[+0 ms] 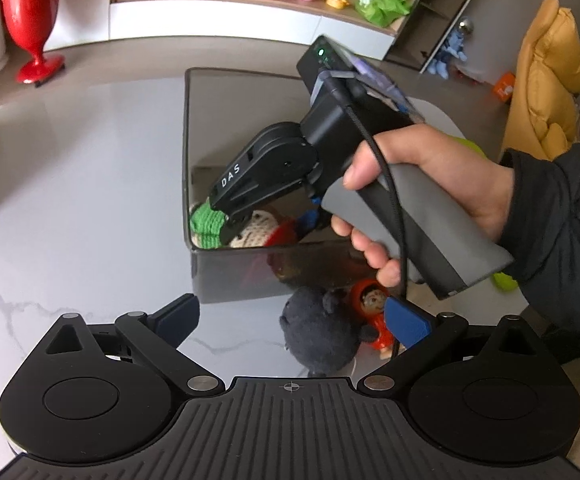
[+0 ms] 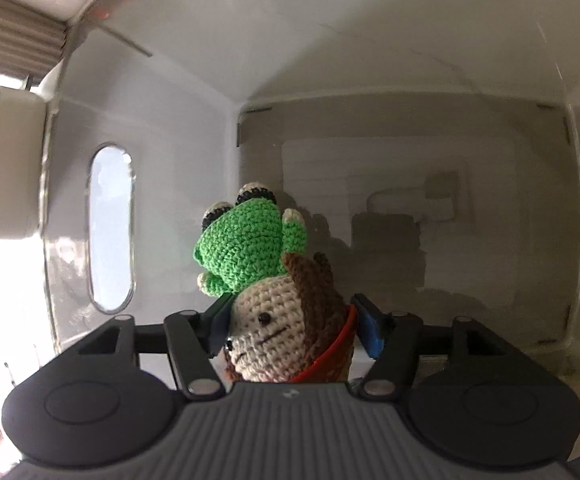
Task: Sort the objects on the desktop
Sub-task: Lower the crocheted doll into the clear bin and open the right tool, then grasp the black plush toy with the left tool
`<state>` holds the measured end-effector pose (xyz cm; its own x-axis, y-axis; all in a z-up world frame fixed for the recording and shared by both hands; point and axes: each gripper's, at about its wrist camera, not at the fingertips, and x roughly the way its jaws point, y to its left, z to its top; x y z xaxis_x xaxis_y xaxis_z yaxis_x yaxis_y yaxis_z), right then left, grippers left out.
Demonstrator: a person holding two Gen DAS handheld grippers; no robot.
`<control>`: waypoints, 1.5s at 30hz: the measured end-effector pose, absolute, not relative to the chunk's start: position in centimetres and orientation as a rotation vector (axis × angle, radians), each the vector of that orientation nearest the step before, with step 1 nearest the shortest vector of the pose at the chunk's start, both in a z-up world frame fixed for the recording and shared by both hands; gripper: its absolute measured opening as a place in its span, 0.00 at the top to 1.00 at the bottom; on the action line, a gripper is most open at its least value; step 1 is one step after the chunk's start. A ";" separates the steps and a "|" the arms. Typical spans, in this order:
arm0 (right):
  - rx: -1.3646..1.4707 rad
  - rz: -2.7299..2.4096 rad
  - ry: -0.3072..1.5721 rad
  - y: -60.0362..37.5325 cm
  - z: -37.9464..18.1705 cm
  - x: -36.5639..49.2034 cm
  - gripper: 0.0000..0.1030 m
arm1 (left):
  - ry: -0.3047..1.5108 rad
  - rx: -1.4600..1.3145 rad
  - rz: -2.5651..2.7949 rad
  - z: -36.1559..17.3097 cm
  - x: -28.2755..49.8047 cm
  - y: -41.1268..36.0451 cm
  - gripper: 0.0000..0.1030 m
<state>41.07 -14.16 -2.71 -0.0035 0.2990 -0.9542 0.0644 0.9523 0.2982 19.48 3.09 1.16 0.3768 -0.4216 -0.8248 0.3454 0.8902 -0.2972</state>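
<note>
Half done at best: held right gripper (image 2: 294, 320) inside bin (image 1: 186, 140) astride crocheted doll (image 2: 278, 344), grip unclear; left grey plush (image 1: 322, 332), orange figure (image 1: 374, 308) on counter (image 1: 90, 200) before empty, wide-open left gripper (image 1: 296, 316).

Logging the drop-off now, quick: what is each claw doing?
Left claw: open, holding nothing.
Right claw: inside the storage bin, around the crochet doll; grip cannot be told.

The right gripper (image 1: 234, 222) is black with white letters "DAS", a grey and black handle, a thin black cable and a green light, a dark padded sleeve (image 1: 562, 248) covers the arm, and the left gripper (image 1: 290, 320) has blue pads (image 1: 404, 320), silver screws and a ribbed black base.
</note>
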 end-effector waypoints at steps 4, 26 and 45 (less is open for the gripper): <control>0.096 0.227 1.435 -13.2 -0.5 39.6 0.33 | 1.112 -0.083 -0.484 0.6 19.6 3.3 0.02; 0.258 0.398 0.886 -33.3 10.1 23.5 0.18 | 1.405 -0.023 -0.308 -8.9 22.0 -6.7 0.02; 0.498 0.401 0.962 -39.0 2.9 20.9 0.18 | 1.154 0.211 -0.369 -2.6 17.0 -6.3 0.35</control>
